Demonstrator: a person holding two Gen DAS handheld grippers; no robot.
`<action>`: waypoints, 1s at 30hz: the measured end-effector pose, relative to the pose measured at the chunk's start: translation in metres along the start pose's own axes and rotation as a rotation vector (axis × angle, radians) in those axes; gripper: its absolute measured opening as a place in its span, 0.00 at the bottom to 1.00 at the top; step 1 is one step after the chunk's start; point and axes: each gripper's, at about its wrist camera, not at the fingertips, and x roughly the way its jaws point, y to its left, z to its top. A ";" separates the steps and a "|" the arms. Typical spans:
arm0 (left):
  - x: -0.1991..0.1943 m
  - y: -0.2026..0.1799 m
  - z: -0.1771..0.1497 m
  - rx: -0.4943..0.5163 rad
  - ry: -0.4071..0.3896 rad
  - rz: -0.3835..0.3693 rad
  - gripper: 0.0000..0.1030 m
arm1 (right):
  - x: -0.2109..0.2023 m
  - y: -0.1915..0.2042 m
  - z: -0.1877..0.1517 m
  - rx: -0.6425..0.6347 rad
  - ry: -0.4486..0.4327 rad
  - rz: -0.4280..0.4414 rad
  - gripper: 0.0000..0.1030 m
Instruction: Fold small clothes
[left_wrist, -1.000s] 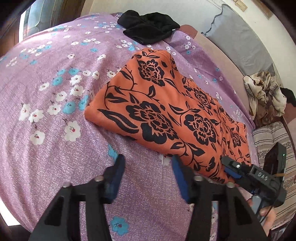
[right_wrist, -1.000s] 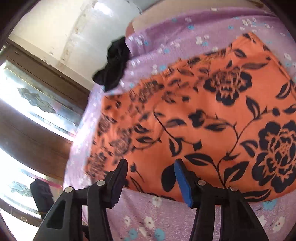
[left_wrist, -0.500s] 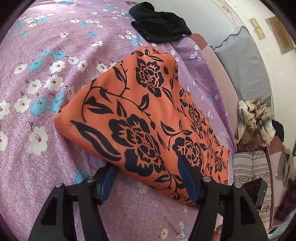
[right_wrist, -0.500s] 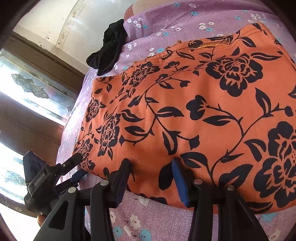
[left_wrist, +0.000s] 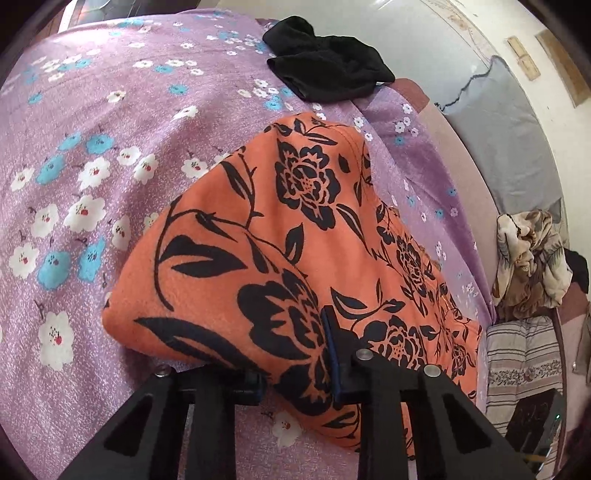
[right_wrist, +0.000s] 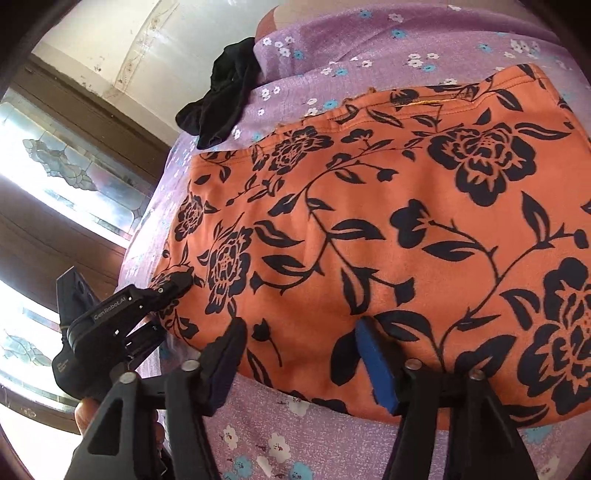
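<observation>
An orange garment with black flowers (left_wrist: 295, 236) lies folded on the purple floral bedsheet (left_wrist: 92, 122). My left gripper (left_wrist: 295, 369) has closed on its near edge; one finger lies on top of the cloth and the other is under it. In the right wrist view the same garment (right_wrist: 406, 221) fills the frame, and my right gripper (right_wrist: 303, 354) is open, its fingers straddling the near hem. The left gripper (right_wrist: 170, 288) shows there, pinching the garment's left corner.
A black garment (left_wrist: 325, 74) lies at the far edge of the bed, also in the right wrist view (right_wrist: 221, 96). A pile of beige and dark clothes (left_wrist: 532, 258) and striped fabric (left_wrist: 524, 354) sit to the right. A window (right_wrist: 55, 177) is on the left.
Both grippers moved forward to the garment's near edge. The left gripper slid over the cloth and closed on it; the right gripper stayed open at the hem.
</observation>
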 end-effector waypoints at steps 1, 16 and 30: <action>-0.001 -0.005 0.001 0.025 -0.008 0.003 0.25 | -0.010 -0.004 0.003 0.010 -0.037 -0.011 0.39; 0.000 0.021 0.025 -0.146 0.014 -0.026 0.44 | -0.001 -0.024 0.012 0.004 -0.043 -0.146 0.36; -0.032 -0.103 -0.027 0.605 -0.210 0.055 0.18 | -0.018 -0.053 0.025 0.222 -0.042 0.081 0.56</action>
